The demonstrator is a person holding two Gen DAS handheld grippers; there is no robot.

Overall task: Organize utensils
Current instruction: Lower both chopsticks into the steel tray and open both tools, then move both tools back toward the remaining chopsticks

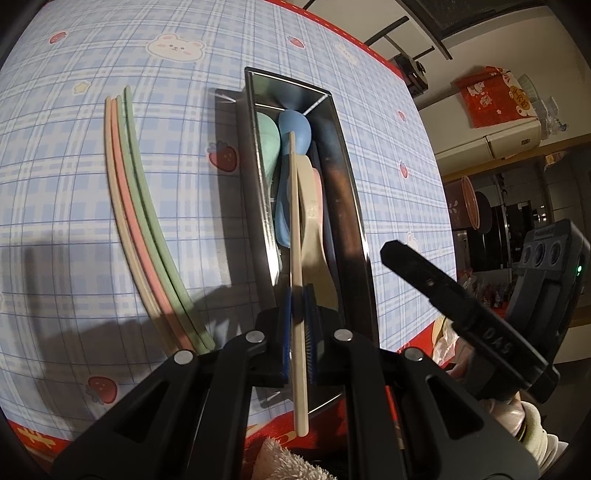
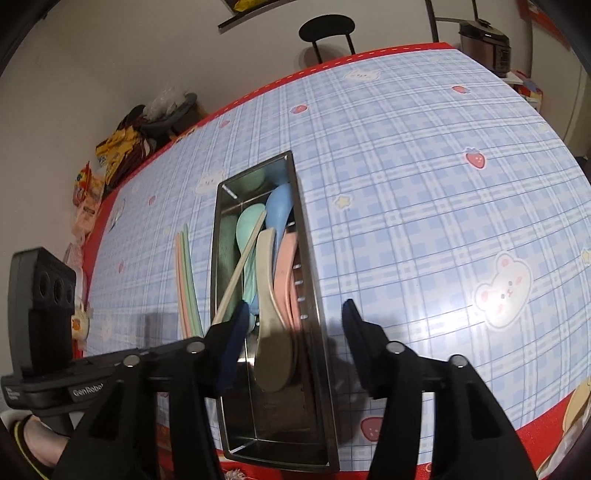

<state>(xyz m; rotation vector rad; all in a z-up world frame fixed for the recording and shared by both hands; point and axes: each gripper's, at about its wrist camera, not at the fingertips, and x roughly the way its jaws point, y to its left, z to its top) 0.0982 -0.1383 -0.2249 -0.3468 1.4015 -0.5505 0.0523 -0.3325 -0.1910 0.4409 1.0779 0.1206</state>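
Observation:
A steel utensil box [image 1: 351,206] [image 2: 314,295] lies on the blue plaid tablecloth and holds mint, blue, beige and pink spoons [image 1: 291,129] [image 2: 273,332]. My left gripper [image 1: 299,317] is shut on a beige chopstick [image 1: 296,229] [image 2: 240,266], holding it over the box with its tip near the blue spoon. Three chopsticks, beige, pink and green [image 1: 144,221] [image 2: 186,280], lie on the cloth left of the box. My right gripper [image 2: 291,343] is open, its fingers straddling the box's near part.
The table's red edge [image 2: 535,428] runs close along the near side. A black chair [image 2: 327,29] and a rice cooker [image 2: 484,40] stand beyond the far edge. Bags and snacks [image 2: 118,151] pile up at the far left. A white towel [image 1: 280,461] lies below.

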